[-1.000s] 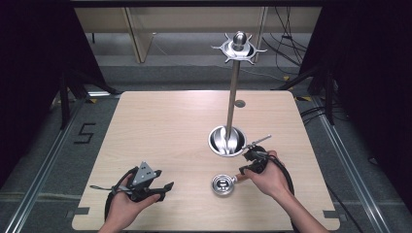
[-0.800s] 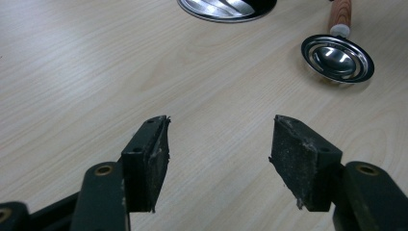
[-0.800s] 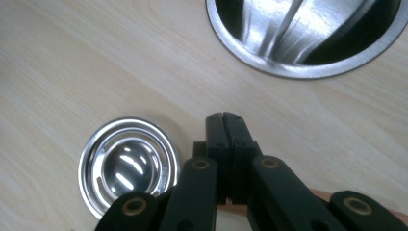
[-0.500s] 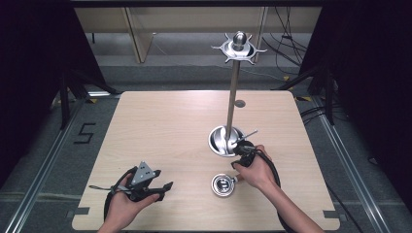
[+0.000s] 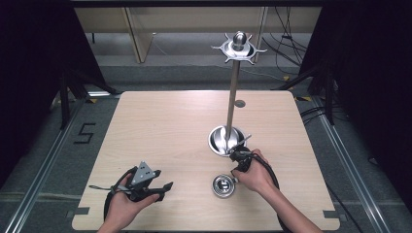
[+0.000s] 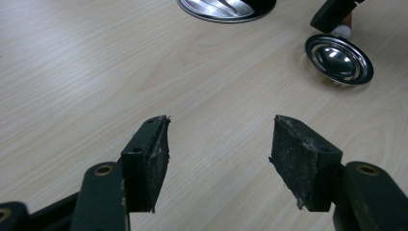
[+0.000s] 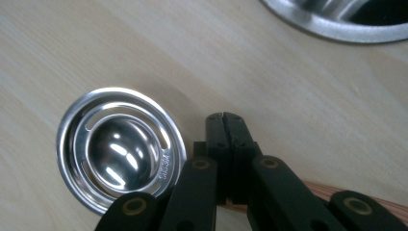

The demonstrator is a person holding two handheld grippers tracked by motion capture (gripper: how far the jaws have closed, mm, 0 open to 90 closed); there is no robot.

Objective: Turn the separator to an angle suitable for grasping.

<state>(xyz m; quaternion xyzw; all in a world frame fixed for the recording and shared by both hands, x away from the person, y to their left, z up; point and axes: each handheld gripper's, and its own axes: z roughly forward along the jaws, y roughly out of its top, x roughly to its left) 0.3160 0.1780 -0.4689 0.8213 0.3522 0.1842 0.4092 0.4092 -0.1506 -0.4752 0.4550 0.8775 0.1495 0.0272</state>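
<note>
A small round metal dish (image 5: pixel 223 186) (image 7: pixel 120 147) (image 6: pixel 339 58) lies on the wooden table (image 5: pixel 160 131), just in front of the round base (image 5: pixel 226 141) of a tall metal stand (image 5: pixel 234 92). My right gripper (image 5: pixel 236 161) (image 7: pixel 224 118) sits low over the table between dish and base. Its jaws are pressed shut with nothing between them, just right of the dish's rim. My left gripper (image 5: pixel 166 186) (image 6: pixel 221 154) rests at the near left, open and empty, pointing towards the dish.
The stand carries a spoked metal disc with a knob (image 5: pixel 238 46) at its top. Its base rim (image 7: pixel 337 24) (image 6: pixel 223 7) lies just ahead of the right jaws. Bare tabletop spreads to the left and far side.
My right gripper has moved left, closer to the stand base and the dish. The left gripper and the dish have stayed put.
</note>
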